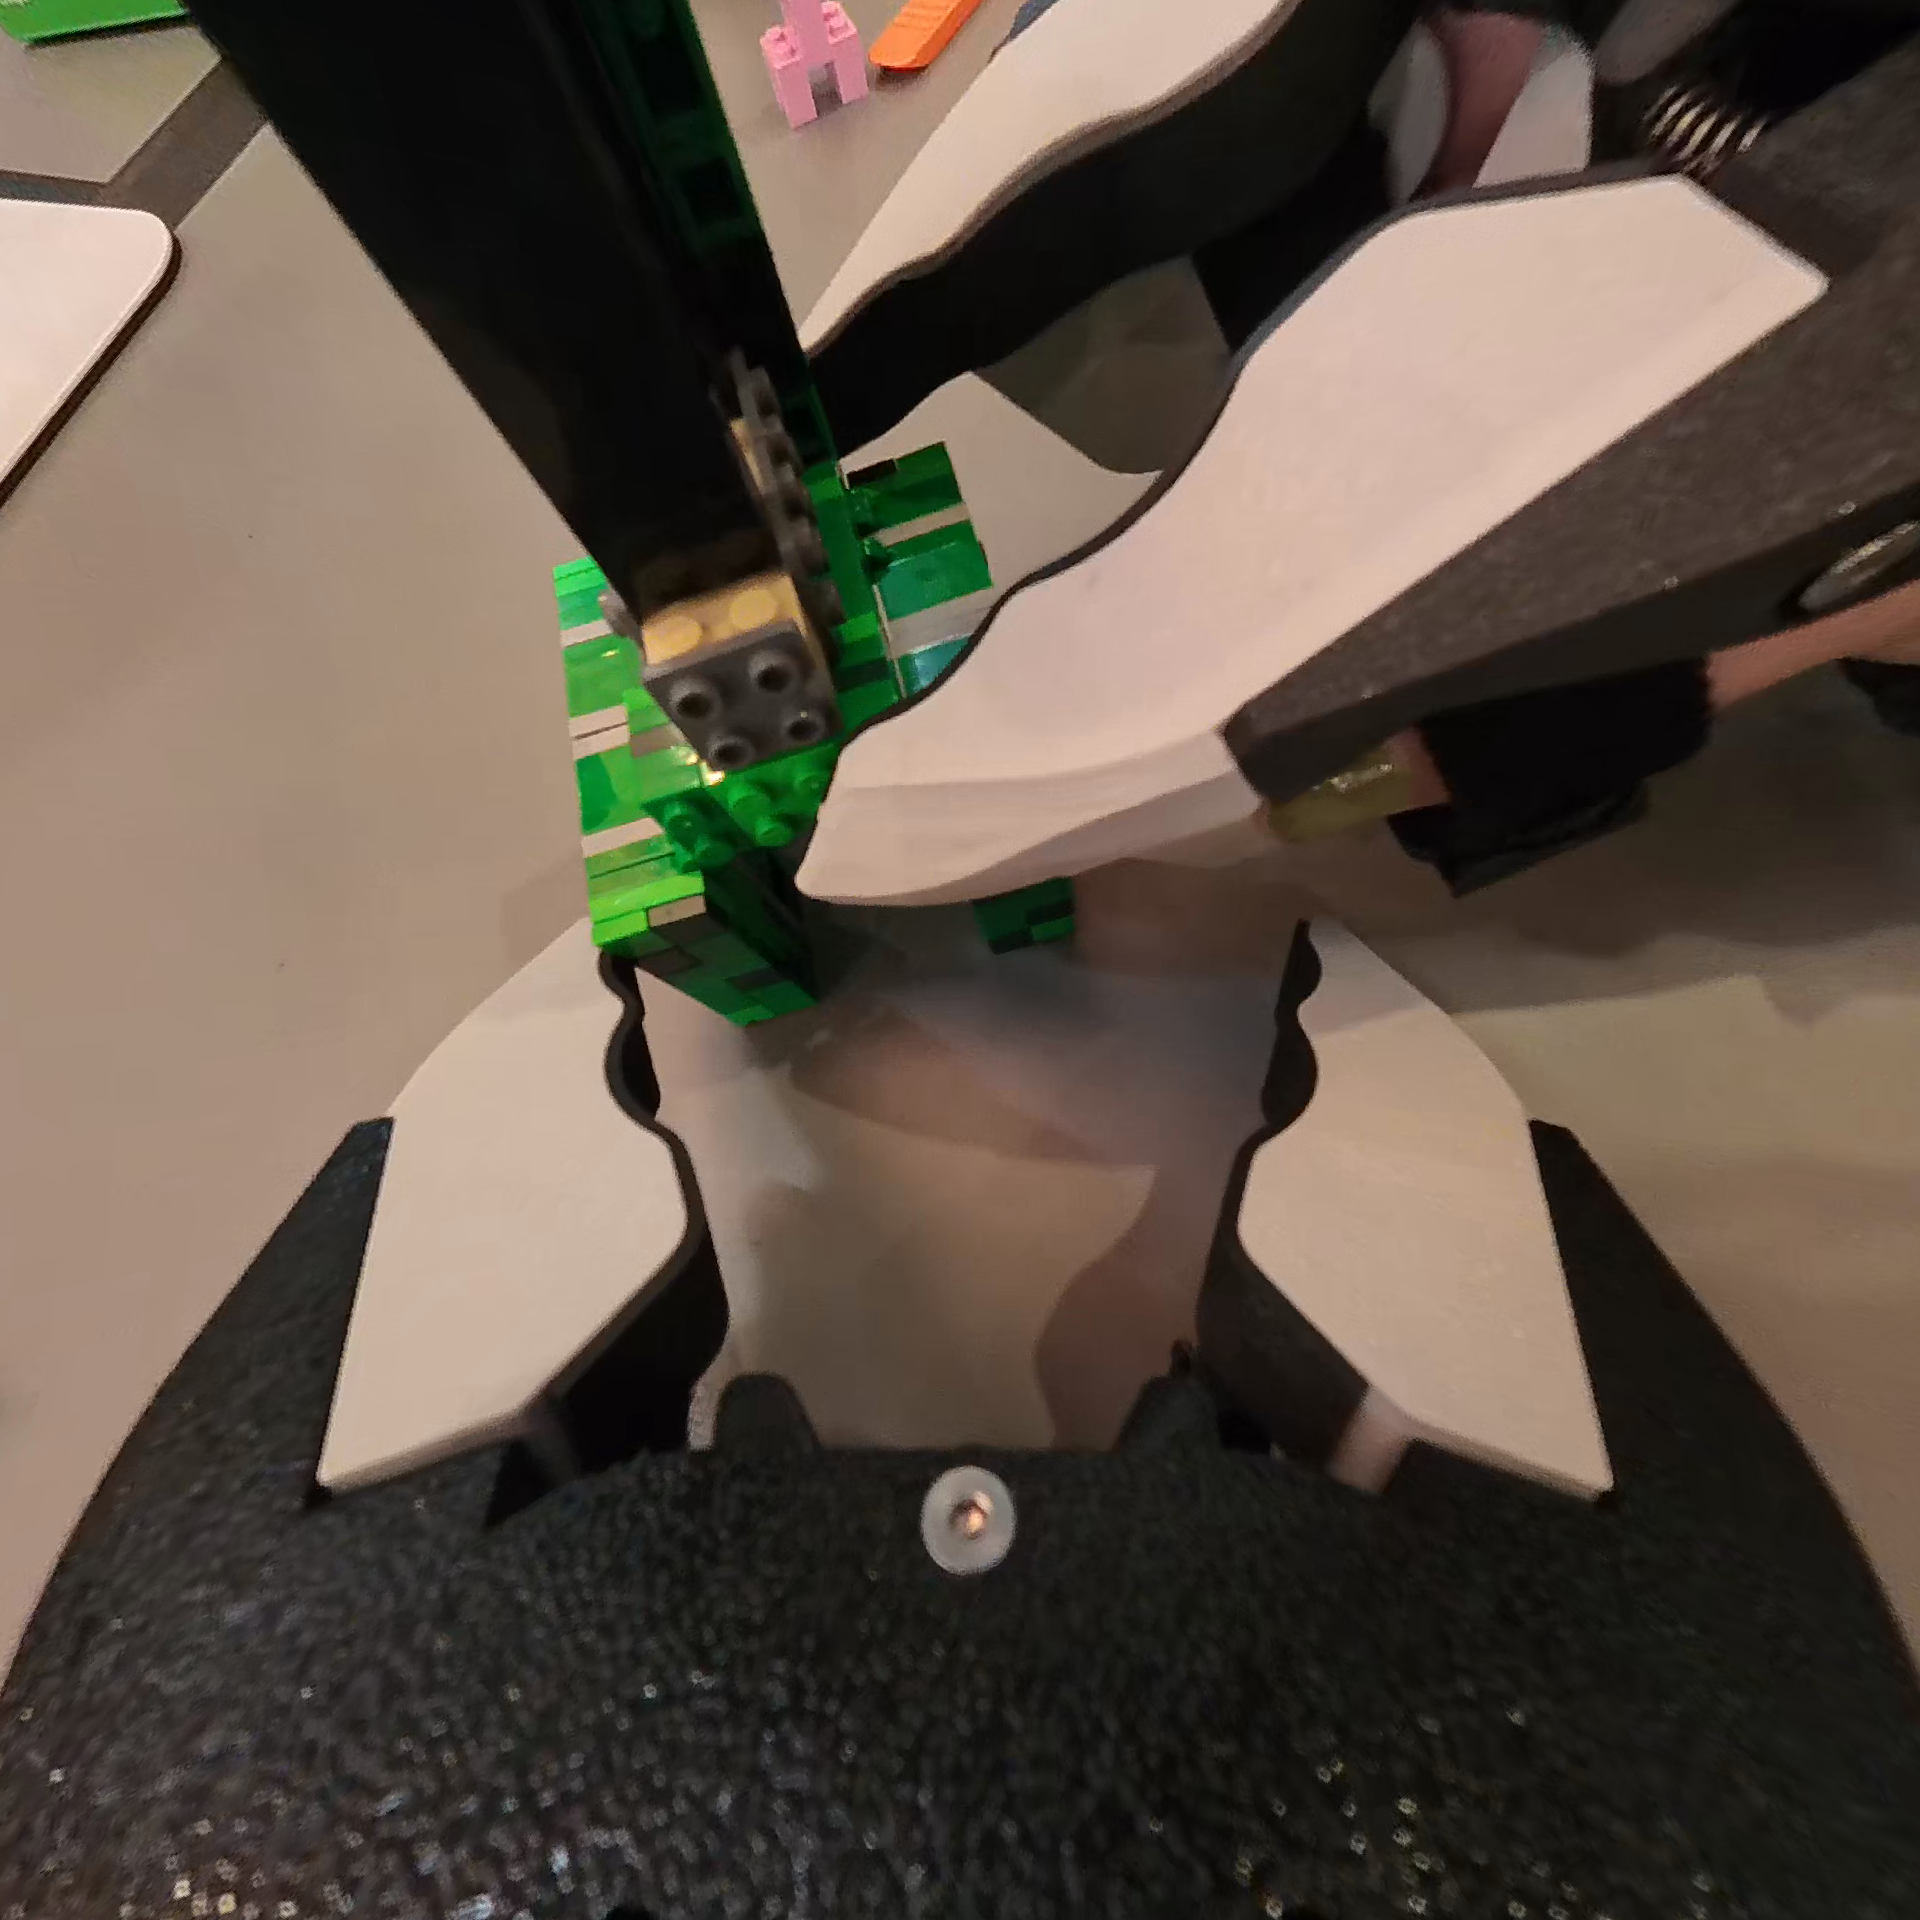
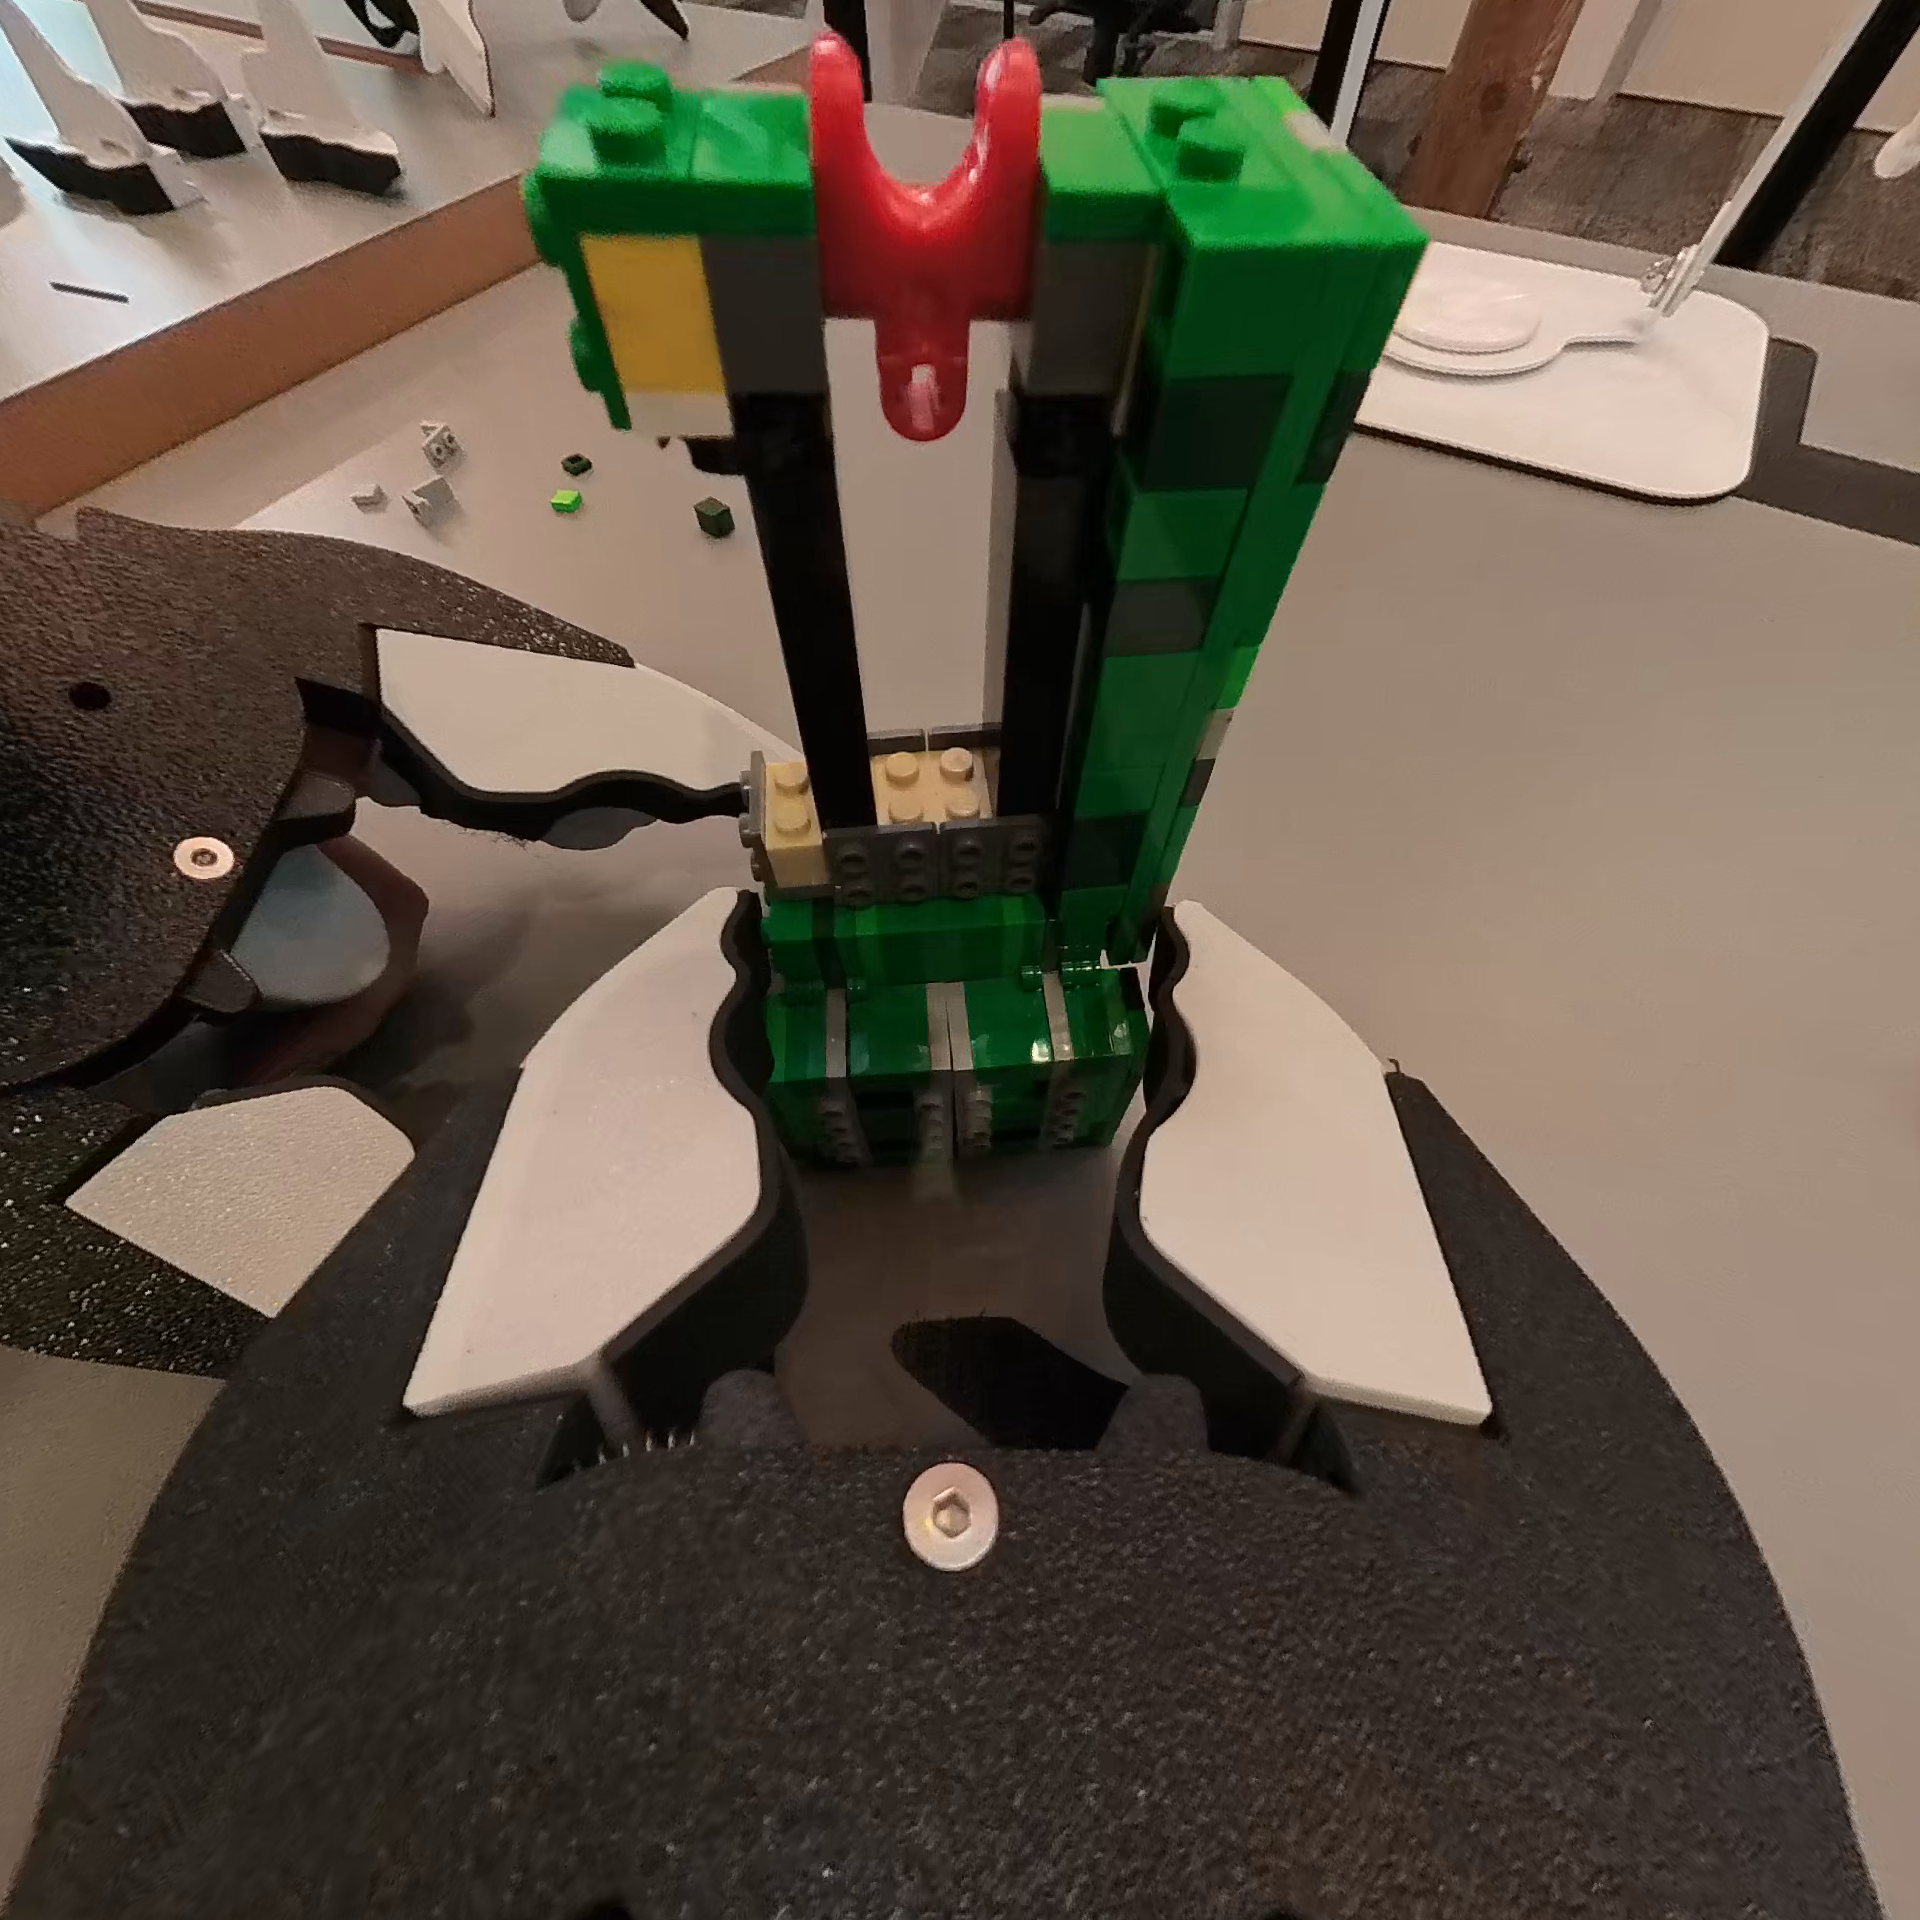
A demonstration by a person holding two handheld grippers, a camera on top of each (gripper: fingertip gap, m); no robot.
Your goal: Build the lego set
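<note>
A tall green lego build (image 2: 1174, 644) stands on the grey table. It has two black columns (image 2: 805, 623), a red forked piece (image 2: 920, 239) on top and tan and grey bricks (image 2: 914, 800) at mid-height. My right gripper (image 2: 956, 935) is shut on the build's green base (image 2: 956, 1049), one finger on each side. In the left wrist view its fingers (image 1: 1039, 727) reach in from the right around the build (image 1: 644, 831). My left gripper (image 1: 956, 956) is open and empty, low in front of the base. One of its fingers (image 2: 540, 707) points at the tan brick (image 2: 784, 821).
A pink lego figure (image 1: 816, 68) and an orange brick separator (image 1: 920, 36) lie at the far side. Several small loose pieces (image 2: 499, 488) lie on the table behind the build. A white mat (image 2: 1558, 416) lies far right, a white board (image 1: 62, 301) far left. One gripper's finger ends stand about 5 centimetres off the other's. The pink lego figure (image 1: 816, 68) is about 20 centimetres from my right fingertips and 25 centimetres from my left.
</note>
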